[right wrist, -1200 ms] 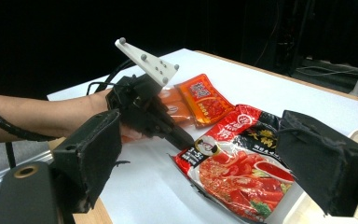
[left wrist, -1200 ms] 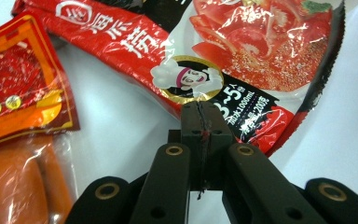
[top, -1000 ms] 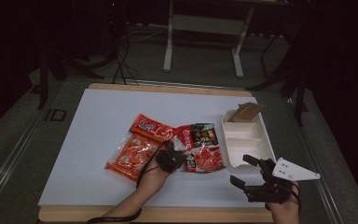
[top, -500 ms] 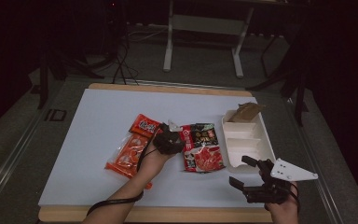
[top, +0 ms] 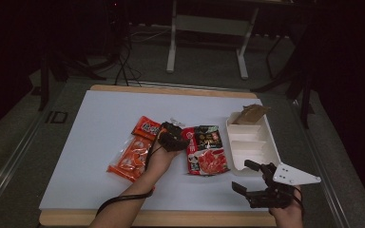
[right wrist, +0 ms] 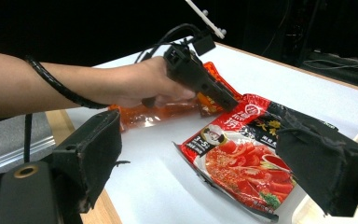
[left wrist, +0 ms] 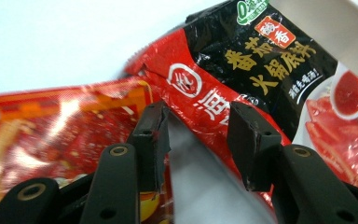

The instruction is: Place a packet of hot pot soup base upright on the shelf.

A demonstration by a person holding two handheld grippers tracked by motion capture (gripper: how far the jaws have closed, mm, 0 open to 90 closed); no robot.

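A red-and-black hotpot-base packet [top: 205,149] lies flat on the white table, beside the white tray [top: 266,147]. My left gripper [top: 177,132] hovers at the packet's top-left corner [left wrist: 200,100]. Its jaws have just been opening and stand apart [left wrist: 198,123], pressing on nothing. The packet's edge and bare table show between the tips. To its left lie two orange-red snack packets [top: 132,156] [left wrist: 60,126]. My right gripper [top: 245,176] rests near the front edge, jaws wide open [right wrist: 209,161] and empty, facing the hotpot packet [right wrist: 242,161] and the left gripper [right wrist: 230,103].
The tray's far compartment holds a brown packet [top: 249,114]; its near compartments [top: 249,149] are bare. The table's wooden front edge [top: 171,218] runs just behind both hands. A black cable [top: 119,199] trails along the left forearm.
The left hand has slid away from the person, up to the gap between the snack packets and the hotpot packet. The right gripper has kept still.
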